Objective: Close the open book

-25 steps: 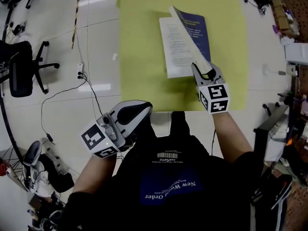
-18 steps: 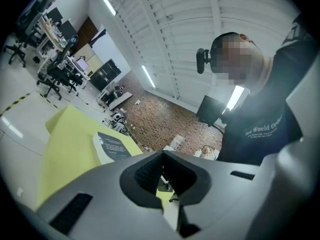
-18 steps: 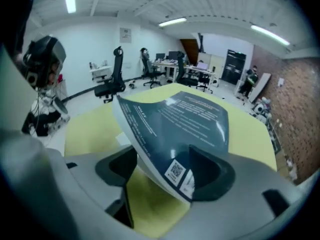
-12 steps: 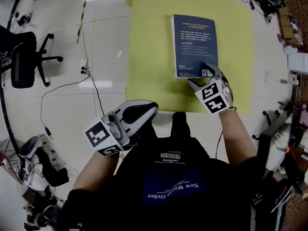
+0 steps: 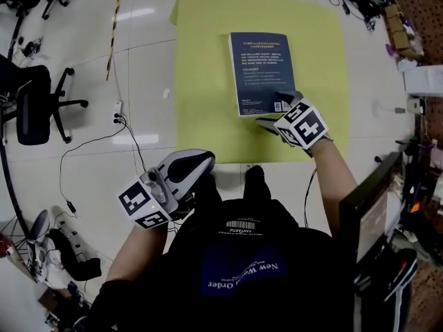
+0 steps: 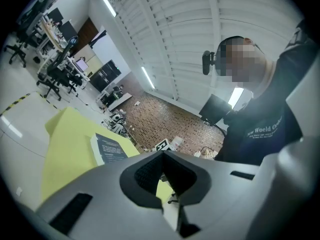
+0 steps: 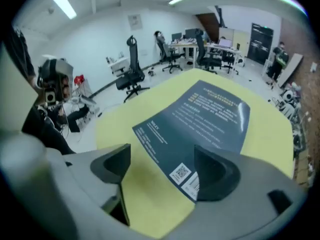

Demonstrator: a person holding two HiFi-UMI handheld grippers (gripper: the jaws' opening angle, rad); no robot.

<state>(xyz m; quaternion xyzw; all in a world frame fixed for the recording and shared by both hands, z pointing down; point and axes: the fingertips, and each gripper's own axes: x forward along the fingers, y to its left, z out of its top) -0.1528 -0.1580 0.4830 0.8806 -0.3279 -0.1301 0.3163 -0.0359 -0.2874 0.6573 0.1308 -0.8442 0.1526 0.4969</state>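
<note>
My right gripper (image 5: 275,109) tilts down, jaws opening astride a corner of the closed book (image 5: 259,68) on the yellow mat (image 5: 201,61), gripping nothing; my left gripper (image 5: 201,161) points level, closed, empty

I'm seeing bright, even light coming from ceiling strip lights (image 7: 63,3); they are glaring off the glossy floor (image 5: 135,12) at far left. Both gripper views are bending strongly and darkening at their edges, with nearby parts blurring.

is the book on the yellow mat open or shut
Shut. The book lies flat on the yellow mat, dark cover up, no pages showing.
</note>
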